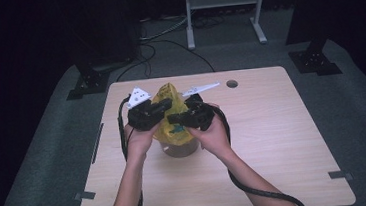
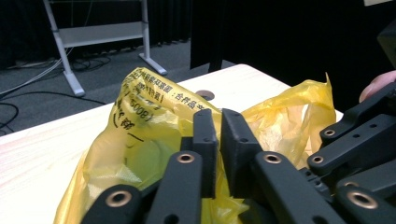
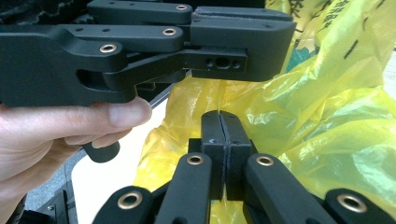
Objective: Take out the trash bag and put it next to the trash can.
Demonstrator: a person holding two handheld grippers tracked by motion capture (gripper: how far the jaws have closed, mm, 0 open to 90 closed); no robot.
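Nearest the person, two forearms come in over the bare front of the worktop [image 1: 277,175], and a black cable [image 1: 259,189] trails back along the right one. The hands meet at mid-worktop over a yellow bag [image 1: 171,109] printed with black characters. The bag stands bunched up, its lower part draped over a round brownish thing [image 1: 180,149] that sits on the worktop and is mostly hidden by the film and the hands.

The right gripper [image 3: 222,122] has its fingers pressed together on a thin fold of the bag, which runs as a pale line between the pads. The left gripper [image 2: 219,122] has its fingers nearly together, a narrow slit between them with bag film bunched around and behind; whether the pads bite the film cannot be told. The two grippers are just beside each other, the left one's body crossing the top of the right gripper view and blocking the bag's upper edge there.

Beyond the bag, a round hole [image 1: 231,84] marks the worktop's far edge. Farther off, on the dark floor, stand a white frame [image 1: 223,9] and loose cables [image 1: 165,39].
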